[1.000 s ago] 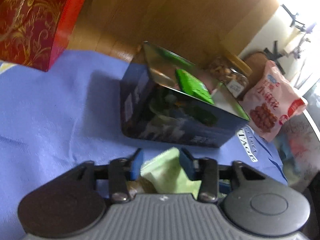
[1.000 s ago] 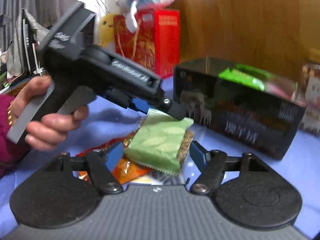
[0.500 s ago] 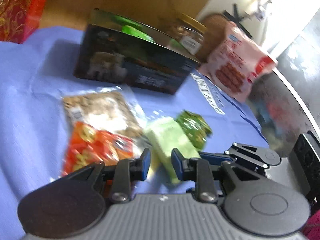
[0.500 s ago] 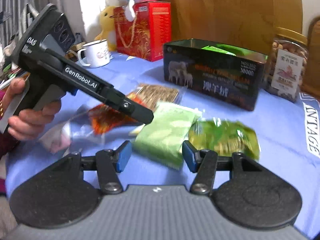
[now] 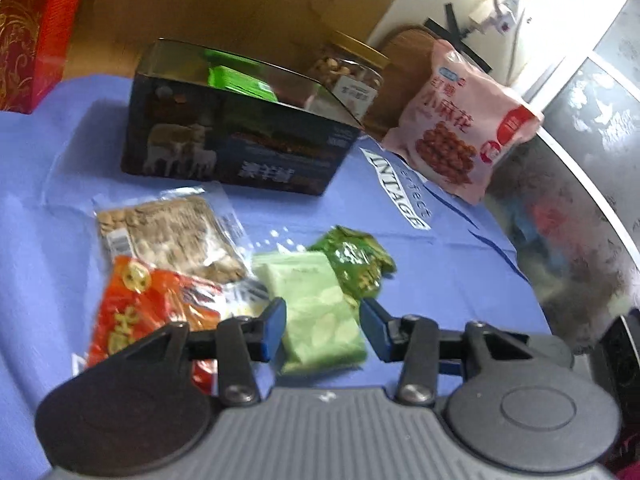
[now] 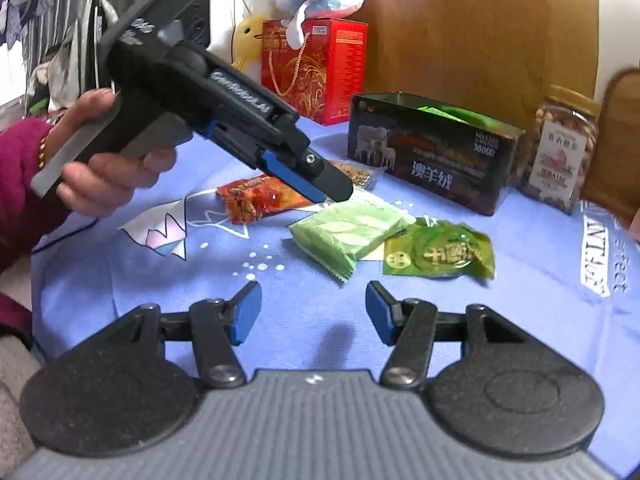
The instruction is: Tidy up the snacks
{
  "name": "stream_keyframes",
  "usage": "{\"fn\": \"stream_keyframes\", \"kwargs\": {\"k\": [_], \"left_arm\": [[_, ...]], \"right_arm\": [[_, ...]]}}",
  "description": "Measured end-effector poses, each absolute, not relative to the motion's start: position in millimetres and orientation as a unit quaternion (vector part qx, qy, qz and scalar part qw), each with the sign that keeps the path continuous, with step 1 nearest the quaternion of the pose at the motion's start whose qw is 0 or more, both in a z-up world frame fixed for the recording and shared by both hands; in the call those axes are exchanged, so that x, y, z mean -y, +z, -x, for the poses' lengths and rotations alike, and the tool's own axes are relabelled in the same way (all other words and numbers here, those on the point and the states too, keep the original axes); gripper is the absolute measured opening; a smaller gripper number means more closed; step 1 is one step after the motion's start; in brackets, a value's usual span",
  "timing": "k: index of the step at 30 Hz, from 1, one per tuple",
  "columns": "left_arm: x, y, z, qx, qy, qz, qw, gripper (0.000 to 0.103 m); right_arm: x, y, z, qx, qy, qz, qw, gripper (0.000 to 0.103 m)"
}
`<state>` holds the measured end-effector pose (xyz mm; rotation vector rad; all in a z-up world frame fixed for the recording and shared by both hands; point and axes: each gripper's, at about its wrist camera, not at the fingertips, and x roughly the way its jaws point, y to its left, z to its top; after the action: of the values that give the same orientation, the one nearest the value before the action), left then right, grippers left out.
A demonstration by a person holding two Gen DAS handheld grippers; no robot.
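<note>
A pale green snack pack (image 5: 316,308) (image 6: 350,230) lies on the blue cloth. My left gripper (image 5: 322,328) is open, its jaws on either side of that pack, just above it; it also shows in the right wrist view (image 6: 332,192). A darker green packet (image 5: 354,260) (image 6: 438,254) lies beside it. A red packet (image 5: 140,308) (image 6: 260,198) and a clear nut bag (image 5: 168,236) lie to the left. The dark open box (image 5: 232,140) (image 6: 432,152) holds green packs. My right gripper (image 6: 312,312) is open and empty, short of the snacks.
A nut jar (image 5: 348,76) (image 6: 564,152) and a pink snack bag (image 5: 460,120) stand behind the box. A red gift box (image 6: 312,68) with a plush toy stands at the back left. The table edge curves away at the right (image 5: 592,200).
The pale green pack went from held up in my left gripper to lying on the cloth. My left gripper has opened. My right gripper has drawn back and opened wider.
</note>
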<state>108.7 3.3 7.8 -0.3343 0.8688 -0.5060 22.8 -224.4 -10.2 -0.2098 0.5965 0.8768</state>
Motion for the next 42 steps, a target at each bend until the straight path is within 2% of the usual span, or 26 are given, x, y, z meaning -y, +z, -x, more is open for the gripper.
{"fn": "stream_keyframes", "kwargs": {"k": [2,6,16,20,22,25,26,29,33,40,42], "left_arm": [[-2,5,-102,-0.417,-0.242,0.160,0.861,0.042],[-10,0,-91,-0.421,-0.233,0.172,0.859,0.042],[-55,3,-73,-0.403,-0.199,0.233,0.863,0.042],[-53,2,-69,-0.405,-0.217,0.247,0.853,0.042],[-47,1,-69,-0.405,-0.221,0.250,0.851,0.042],[-42,-6,-73,-0.411,-0.210,0.274,0.843,0.048],[-41,-10,-74,-0.415,-0.205,0.284,0.840,0.048],[-41,-21,-79,-0.427,-0.197,0.310,0.826,0.046],[-43,-29,-80,-0.432,-0.196,0.319,0.821,0.044],[-52,-28,-80,-0.427,-0.199,0.322,0.821,0.044],[-54,-26,-78,-0.426,-0.198,0.318,0.823,0.044]], "right_arm": [[218,-14,-27,-0.293,0.409,0.096,0.859,0.058],[208,-20,-41,-0.312,0.393,0.065,0.863,0.050],[167,-2,-20,-0.271,0.501,0.048,0.820,0.050],[197,8,-41,-0.250,0.444,0.027,0.860,0.050],[210,8,-65,-0.264,0.395,0.010,0.880,0.051],[222,0,-101,-0.300,0.365,-0.041,0.880,0.049],[224,-4,-113,-0.316,0.360,-0.057,0.876,0.048],[218,-17,-126,-0.351,0.354,-0.073,0.863,0.028],[220,-21,-112,-0.358,0.371,-0.088,0.852,0.022],[213,-14,-50,-0.342,0.428,-0.012,0.836,0.025],[214,-12,-40,-0.325,0.418,0.014,0.848,0.035]]}}
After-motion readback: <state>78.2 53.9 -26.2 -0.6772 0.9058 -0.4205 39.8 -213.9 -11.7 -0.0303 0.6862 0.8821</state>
